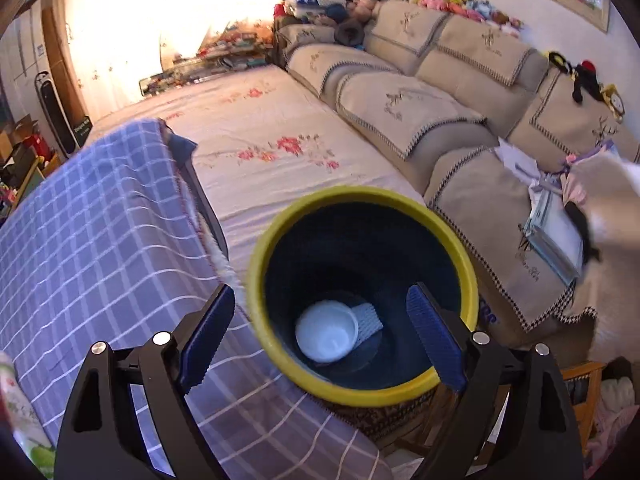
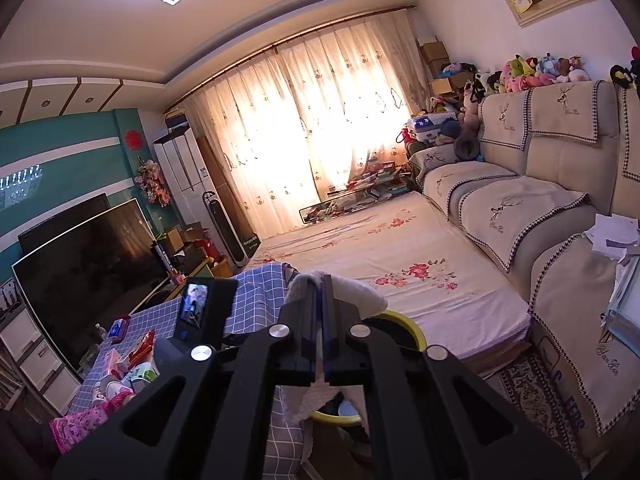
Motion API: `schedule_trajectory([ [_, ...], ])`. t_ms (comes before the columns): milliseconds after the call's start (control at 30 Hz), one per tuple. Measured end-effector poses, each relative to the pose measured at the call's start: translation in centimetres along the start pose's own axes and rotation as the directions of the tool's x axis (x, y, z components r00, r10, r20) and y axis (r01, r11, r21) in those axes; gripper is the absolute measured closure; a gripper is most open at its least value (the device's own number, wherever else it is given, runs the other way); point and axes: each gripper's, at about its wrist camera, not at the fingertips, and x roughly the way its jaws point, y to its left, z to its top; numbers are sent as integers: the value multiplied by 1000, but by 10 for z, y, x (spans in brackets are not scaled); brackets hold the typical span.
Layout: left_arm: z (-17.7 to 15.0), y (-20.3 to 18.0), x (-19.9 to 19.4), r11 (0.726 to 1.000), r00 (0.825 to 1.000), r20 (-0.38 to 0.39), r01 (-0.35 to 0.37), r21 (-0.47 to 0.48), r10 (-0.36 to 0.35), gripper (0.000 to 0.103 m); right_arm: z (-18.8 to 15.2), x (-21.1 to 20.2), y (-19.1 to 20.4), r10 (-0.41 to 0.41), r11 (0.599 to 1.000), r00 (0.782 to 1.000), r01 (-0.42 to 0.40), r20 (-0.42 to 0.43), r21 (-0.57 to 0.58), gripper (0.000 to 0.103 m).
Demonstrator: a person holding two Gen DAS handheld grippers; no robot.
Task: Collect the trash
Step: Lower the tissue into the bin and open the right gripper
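Left gripper (image 1: 320,340): jaws stood wide apart with nothing between the blue pads, tilted down over the bin.
Bin (image 1: 256,280): dark inside with a yellow rim, directly under and ahead of the left gripper; its right finger (image 1: 434,340) overlapped the rim's near right side in the view, and whether it touched could not be told.
Bin contents: a white cup (image 1: 326,336) lay on the bottom, with a white ribbed piece (image 1: 368,320) beside it on the right.
Right gripper (image 2: 323,320): jaws were closed on a white tissue (image 2: 356,292), which bulged out past the fingertips and hung below the jaws.
Bin from the right gripper: yellow rim (image 2: 412,330) showed just beyond and below the tips.
Table (image 1: 80,240): covered in blue checked cloth, to the left of both grippers, against the bin's left side.
Table clutter (image 2: 132,364): packets and bottles sat left of the right gripper.
Sofa (image 1: 400,108): beige, farther out to the right.
Bed sheet (image 1: 260,132): flowered, beyond the bin.
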Motion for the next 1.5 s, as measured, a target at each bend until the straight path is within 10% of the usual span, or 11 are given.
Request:
schedule_trajectory([
  [167, -23, 23, -84, 999, 989, 142, -24, -38, 29, 8, 0, 2, 7, 17, 1000, 1000, -17, -7, -5, 101],
  [367, -70, 72, -188, 981, 937, 305, -133, -139, 170, 5, 0, 18, 23, 42, 999, 998, -43, -39, -17, 101],
  [633, -141, 151, -293, 882, 825, 358, -319, -346, 438, 5, -6, 56, 41, 42, 999, 994, -45, -102, -29, 101],
  [800, -180, 195, -317, 809, 785, 305, -382, -446, 539, 5, -17, 96, 43, -5, 1000, 986, 0, -167, -28, 101],
  [1067, -229, 240, -328, 751, 775, 254, -386, -537, 579, 5, -38, 162, 27, -118, 993, 952, 115, -283, -26, 101],
  [1400, -250, 248, -317, 741, 788, 232, -372, -559, 571, 5, -79, 247, 12, -234, 972, 857, 223, -459, -80, 99],
  [1500, -252, 249, -316, 739, 789, 228, -371, -562, 570, 5, -87, 266, 8, -268, 962, 820, 255, -506, -96, 81],
])
